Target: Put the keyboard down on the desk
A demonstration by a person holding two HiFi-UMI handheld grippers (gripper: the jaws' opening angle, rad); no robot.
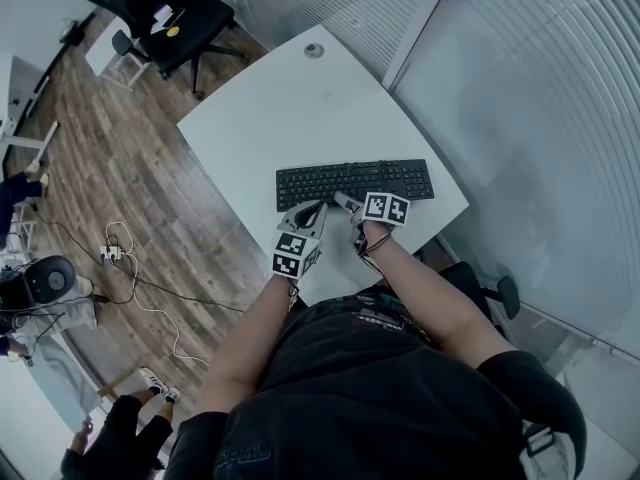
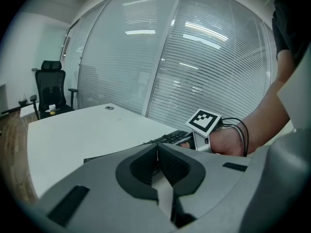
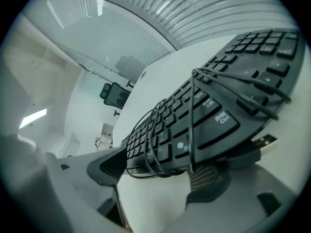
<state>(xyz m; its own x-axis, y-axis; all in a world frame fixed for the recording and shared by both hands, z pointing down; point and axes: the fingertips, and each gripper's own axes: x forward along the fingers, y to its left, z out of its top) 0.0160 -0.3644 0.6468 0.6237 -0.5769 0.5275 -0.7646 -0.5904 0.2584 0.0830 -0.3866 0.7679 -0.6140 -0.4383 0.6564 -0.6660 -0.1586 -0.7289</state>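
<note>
Keyboard (image 1: 355, 182) lies flat on the desk's (image 1: 300, 98) near side, so the job looks done. Right gripper (image 1: 345, 202) gapes around its near edge, not pressing. Left gripper (image 1: 311, 209) is clenched, empty.

The keyboard (image 1: 355, 182) lies on the desk (image 1: 300, 98), its near edge between the right gripper (image 3: 158, 171) fingers. Its cable (image 3: 194, 110) is wound round it there, with the USB plug (image 3: 262, 142) just right of them. The left gripper (image 2: 157, 147) fingertips sit just before the keyboard. An office chair (image 1: 165, 13) stands far beyond.
</note>
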